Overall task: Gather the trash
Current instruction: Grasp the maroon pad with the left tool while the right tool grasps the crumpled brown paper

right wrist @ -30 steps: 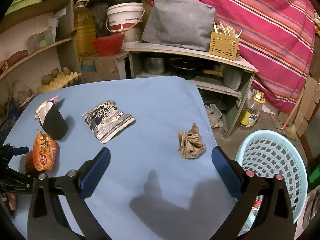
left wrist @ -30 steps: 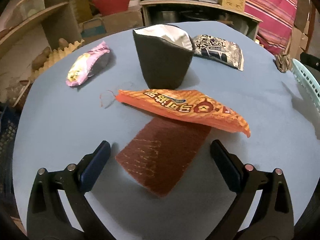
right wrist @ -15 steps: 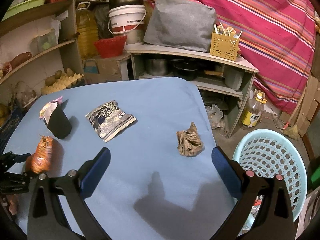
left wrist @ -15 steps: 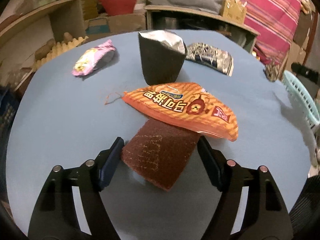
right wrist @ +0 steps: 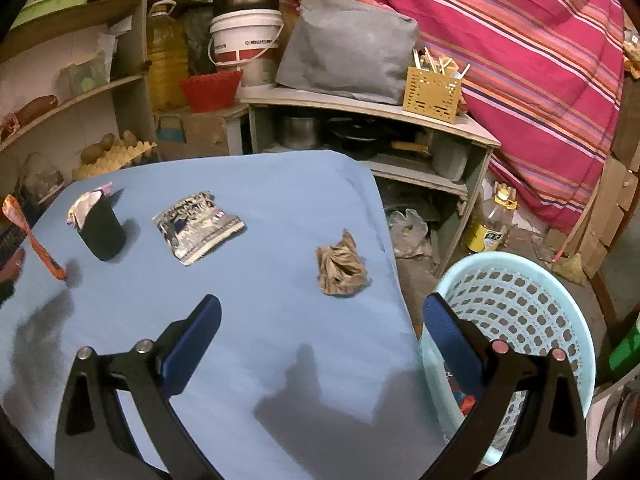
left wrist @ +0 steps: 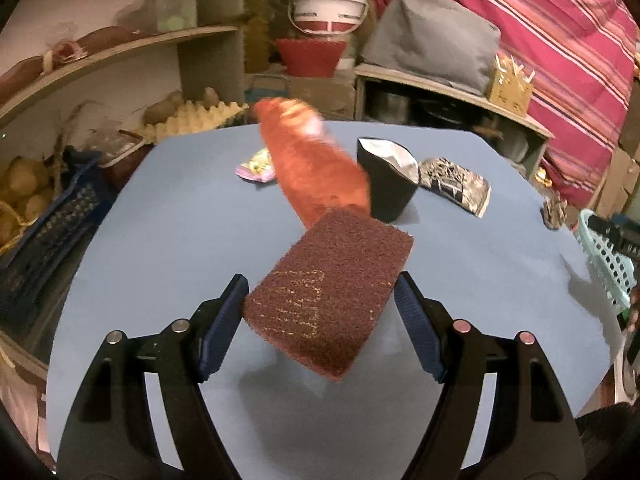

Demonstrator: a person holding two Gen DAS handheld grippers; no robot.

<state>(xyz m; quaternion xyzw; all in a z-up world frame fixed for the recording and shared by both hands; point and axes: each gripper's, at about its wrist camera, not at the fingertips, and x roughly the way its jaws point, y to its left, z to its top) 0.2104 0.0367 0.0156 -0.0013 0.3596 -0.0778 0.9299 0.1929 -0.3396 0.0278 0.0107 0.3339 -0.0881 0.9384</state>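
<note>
My left gripper (left wrist: pixel 320 312) is shut on a maroon scouring pad (left wrist: pixel 332 292) and holds it lifted above the blue table (left wrist: pixel 180 240). A blurred orange snack bag (left wrist: pixel 316 172) tilts up off the pad's far edge; in the right wrist view it (right wrist: pixel 32 240) stands on end at the left. My right gripper (right wrist: pixel 320 344) is open and empty over the table's near right part. Ahead of it lie a crumpled brown paper wad (right wrist: pixel 340 264), a black-and-white wrapper (right wrist: pixel 196 226) and a black open pouch (right wrist: pixel 100 228). A pink wrapper (left wrist: pixel 256 166) lies behind the orange bag.
A light blue laundry basket (right wrist: pixel 520 320) stands on the floor by the table's right edge, with something red inside. Shelves, a bucket, an oil jug and a low cabinet crowd the back. An egg tray and a dark crate sit at the left.
My left gripper closed on the scouring pad and lifted it off the table. The orange bag that lay across the pad tipped upward. My right gripper hardly moved.
</note>
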